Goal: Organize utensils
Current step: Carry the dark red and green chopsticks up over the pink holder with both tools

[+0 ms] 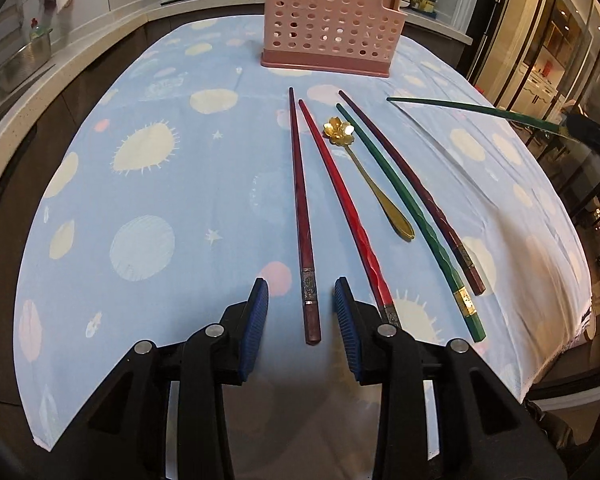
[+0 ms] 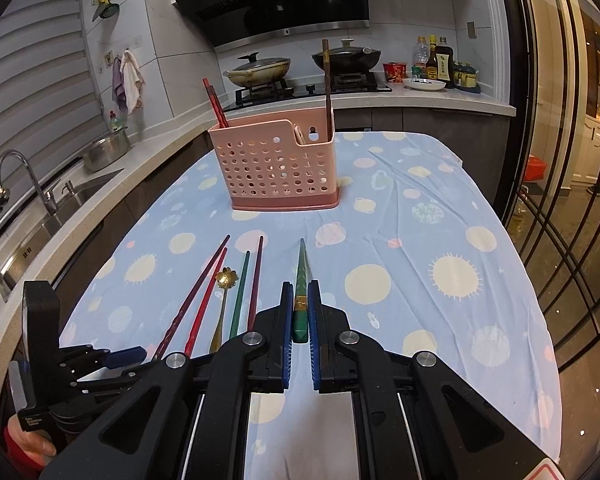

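Note:
A pink perforated utensil holder (image 1: 330, 28) (image 2: 278, 166) stands at the far end of the table, with a red chopstick (image 2: 215, 104) and a brown chopstick (image 2: 327, 88) upright in it. On the cloth lie a dark red chopstick (image 1: 302, 220), a red one (image 1: 346, 208), a gold flower spoon (image 1: 364, 176), a green one (image 1: 412, 220) and a maroon one (image 1: 412, 192). My left gripper (image 1: 300, 292) is open, its fingers either side of the dark red chopstick's end. My right gripper (image 2: 300, 292) is shut on a green chopstick (image 2: 301, 280), held above the table; it also shows in the left wrist view (image 1: 472, 110).
The table carries a light blue cloth with pale spots (image 2: 420, 240). A counter with a sink and tap (image 2: 16, 176) runs along the left. A stove with two pans (image 2: 300, 64) and bottles (image 2: 440, 60) stand behind. Glass doors (image 2: 560, 160) are on the right.

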Tool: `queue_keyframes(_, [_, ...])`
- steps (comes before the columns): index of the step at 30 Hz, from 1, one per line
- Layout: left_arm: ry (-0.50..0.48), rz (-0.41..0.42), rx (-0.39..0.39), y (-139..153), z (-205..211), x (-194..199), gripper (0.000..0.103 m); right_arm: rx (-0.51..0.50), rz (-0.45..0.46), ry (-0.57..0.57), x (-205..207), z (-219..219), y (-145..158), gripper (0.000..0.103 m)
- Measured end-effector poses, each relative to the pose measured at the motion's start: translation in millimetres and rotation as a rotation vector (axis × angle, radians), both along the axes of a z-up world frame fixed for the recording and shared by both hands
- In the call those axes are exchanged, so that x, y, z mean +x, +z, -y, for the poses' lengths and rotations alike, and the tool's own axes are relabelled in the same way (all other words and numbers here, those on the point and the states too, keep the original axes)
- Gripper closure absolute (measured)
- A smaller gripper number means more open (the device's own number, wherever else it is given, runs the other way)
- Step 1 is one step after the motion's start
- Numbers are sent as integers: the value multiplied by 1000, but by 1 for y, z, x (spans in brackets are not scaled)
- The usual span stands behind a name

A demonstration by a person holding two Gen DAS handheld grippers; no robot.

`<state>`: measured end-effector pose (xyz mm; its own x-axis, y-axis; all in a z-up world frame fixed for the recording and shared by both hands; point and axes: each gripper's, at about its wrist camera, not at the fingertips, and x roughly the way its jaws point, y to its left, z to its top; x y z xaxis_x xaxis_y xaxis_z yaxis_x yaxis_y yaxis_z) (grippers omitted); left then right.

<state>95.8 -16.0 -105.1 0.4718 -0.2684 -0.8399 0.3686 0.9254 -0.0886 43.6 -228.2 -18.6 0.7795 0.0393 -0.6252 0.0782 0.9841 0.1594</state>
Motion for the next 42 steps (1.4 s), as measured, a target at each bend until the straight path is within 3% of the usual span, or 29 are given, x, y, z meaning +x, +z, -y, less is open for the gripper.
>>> queue_keyframes(3, [5, 0, -6, 0, -1, 1, 78, 4, -2, 2, -1, -1, -1, 96])
queue_keyframes(5, [-1, -4, -8, 0, -1, 1, 96, 5, -5, 2, -2, -1, -2, 96])
queue_keyframes(12, [-4, -13, -59, 17, -7, 2, 96, 8, 5, -6, -2, 4, 3, 96])
queue_keyframes(28, [4, 331, -139, 162, -8, 43, 96, -28, 146, 30, 32, 7, 63, 96])
queue_keyframes(42, [0, 489, -173, 252, 13, 102, 96, -40, 272, 49, 91, 17, 142, 96])
